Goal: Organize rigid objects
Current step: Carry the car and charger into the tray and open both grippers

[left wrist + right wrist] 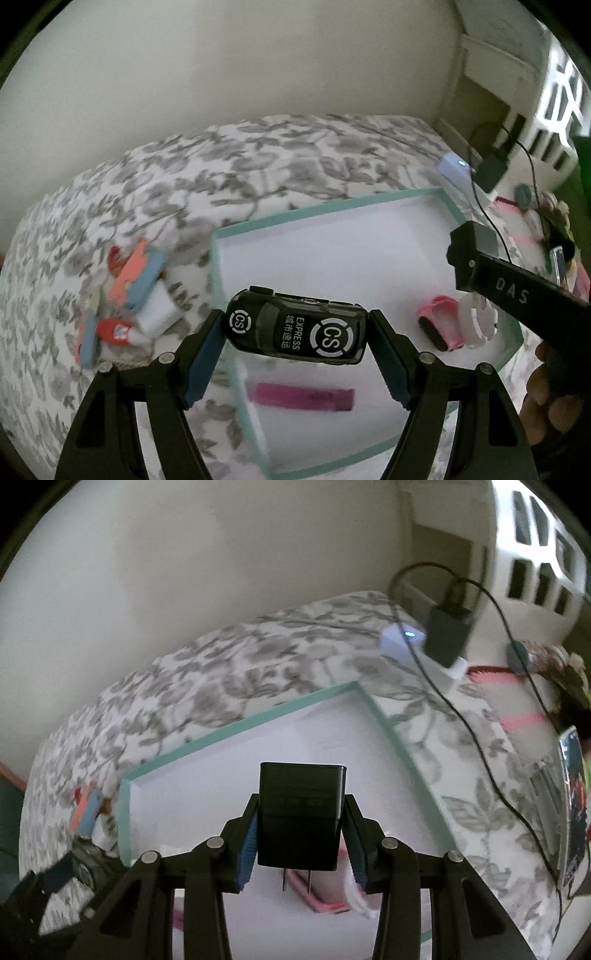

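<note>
Left gripper (pixel 295 332) clamps toy car (pixel 295 326), right gripper (pixel 300 830) clamps charger (pixel 301 816) over tray (pixel 236 734); blurry, hasty release risks overshooting the rim.

Plain cream wall (pixel 221 55) behind bed w/ grey floral bedspread (pixel 258 158).
</note>
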Tool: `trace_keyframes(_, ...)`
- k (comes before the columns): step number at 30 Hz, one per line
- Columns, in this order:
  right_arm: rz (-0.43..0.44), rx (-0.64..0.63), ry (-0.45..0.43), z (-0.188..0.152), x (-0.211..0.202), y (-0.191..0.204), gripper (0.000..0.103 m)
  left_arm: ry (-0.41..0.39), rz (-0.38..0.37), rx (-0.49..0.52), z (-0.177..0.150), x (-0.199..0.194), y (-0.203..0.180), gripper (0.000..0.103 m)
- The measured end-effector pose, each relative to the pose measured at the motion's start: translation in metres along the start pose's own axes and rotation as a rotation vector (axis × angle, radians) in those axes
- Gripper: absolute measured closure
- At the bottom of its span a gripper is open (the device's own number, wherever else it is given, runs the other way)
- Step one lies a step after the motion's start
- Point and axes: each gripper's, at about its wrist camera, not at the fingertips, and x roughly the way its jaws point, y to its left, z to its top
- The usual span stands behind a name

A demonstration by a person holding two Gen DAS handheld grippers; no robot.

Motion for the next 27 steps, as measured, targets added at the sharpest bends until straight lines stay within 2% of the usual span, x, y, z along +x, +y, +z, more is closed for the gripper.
trace_keyframes(5, -0.008, 0.016, 0.014, -0.001, 0.005, -0.007, 0.059, -0.015, -0.003, 0.077, 0.0, 0.007, -0.024, 0.025)
trace_keyframes(20, -0.03, -0.066, 0.036, -0.007, 0.014, 0.006, 0.058, -0.005, 0.011, 0.081, -0.001, 0.017, -0.029, 0.025)
trace_keyframes(27, -0.032, -0.085, 0.058, -0.009, 0.02, 0.008, 0.058, 0.04, -0.004, 0.084, -0.004, 0.027, -0.031, 0.025)
